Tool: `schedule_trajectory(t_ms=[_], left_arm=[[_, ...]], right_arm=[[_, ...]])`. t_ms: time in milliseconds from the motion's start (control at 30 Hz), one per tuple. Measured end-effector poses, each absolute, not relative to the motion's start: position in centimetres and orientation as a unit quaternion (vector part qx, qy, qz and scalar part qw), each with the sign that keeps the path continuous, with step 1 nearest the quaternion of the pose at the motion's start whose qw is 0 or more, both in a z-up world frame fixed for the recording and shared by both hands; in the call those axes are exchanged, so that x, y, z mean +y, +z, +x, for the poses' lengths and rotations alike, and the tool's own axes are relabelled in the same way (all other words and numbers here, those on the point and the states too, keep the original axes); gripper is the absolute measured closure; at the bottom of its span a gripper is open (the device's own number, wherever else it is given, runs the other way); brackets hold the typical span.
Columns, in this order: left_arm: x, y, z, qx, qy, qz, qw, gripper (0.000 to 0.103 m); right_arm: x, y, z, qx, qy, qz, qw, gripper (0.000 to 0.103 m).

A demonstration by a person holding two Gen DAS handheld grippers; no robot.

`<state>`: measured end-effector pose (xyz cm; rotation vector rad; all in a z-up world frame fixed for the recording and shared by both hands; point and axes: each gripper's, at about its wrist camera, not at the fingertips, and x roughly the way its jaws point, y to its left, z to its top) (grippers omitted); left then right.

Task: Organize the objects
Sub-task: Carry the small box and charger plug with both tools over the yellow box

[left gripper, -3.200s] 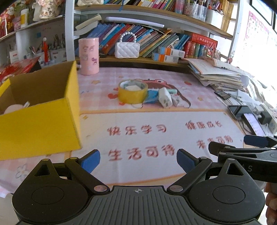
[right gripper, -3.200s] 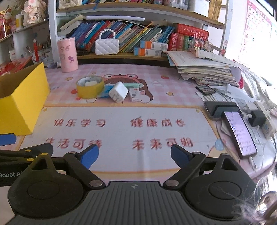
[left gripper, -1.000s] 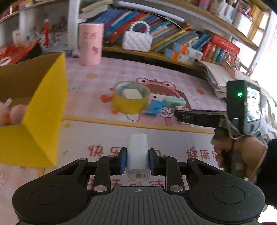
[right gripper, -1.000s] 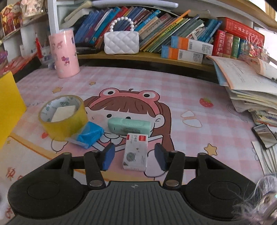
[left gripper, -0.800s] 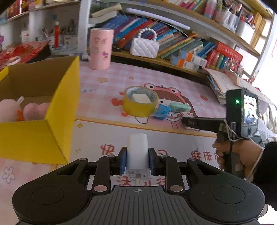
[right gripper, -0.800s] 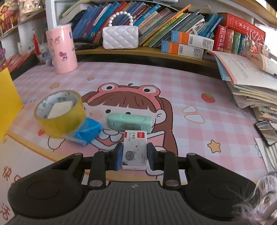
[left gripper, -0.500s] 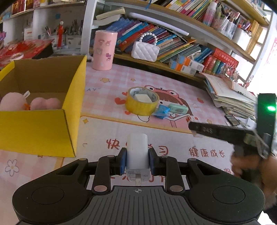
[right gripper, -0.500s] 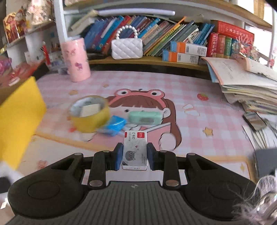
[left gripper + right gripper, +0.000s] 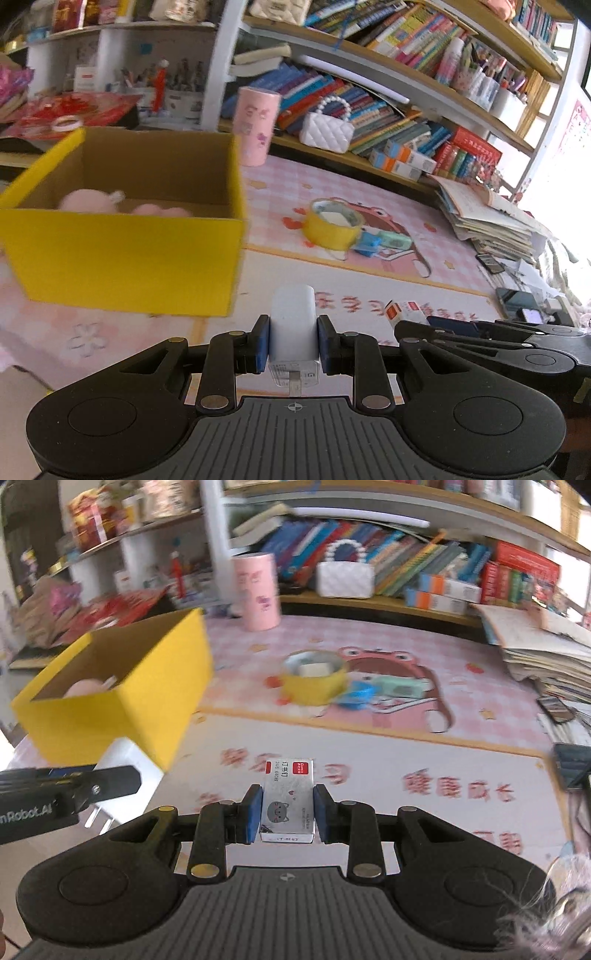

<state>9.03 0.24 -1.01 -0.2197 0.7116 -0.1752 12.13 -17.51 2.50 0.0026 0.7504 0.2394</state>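
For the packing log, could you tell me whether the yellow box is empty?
Not empty: the open-topped yellow box holds pink soft items; how many is unclear.

Desk under pink checked mat [image 9: 369, 199] with cartoon girl print and red Chinese characters on pale front panel. Behind desk, wooden shelves [image 9: 406, 70] on white uprights, crammed with slanted rows of colourful books [image 9: 417, 557]. Left bay: white cubbies [image 9: 122, 55] holding pens, small boxes, red packaging. Upper shelf: pen pots, bottles. Right edge of desk: tall heap of papers and notebooks [image 9: 491, 221]. Strong daylight from far right, washing out that side
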Motion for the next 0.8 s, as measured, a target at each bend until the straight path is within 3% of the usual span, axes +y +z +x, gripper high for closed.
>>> schedule_trajectory(t_ms=[800], left_arm=[[13.6,-0.1,-0.9,0.321,-0.021,-0.118,0.940,0.079]], right_arm=[[-2.4,2.6,3.5,0.360,0.198,-0.022,0.911,0.075]])
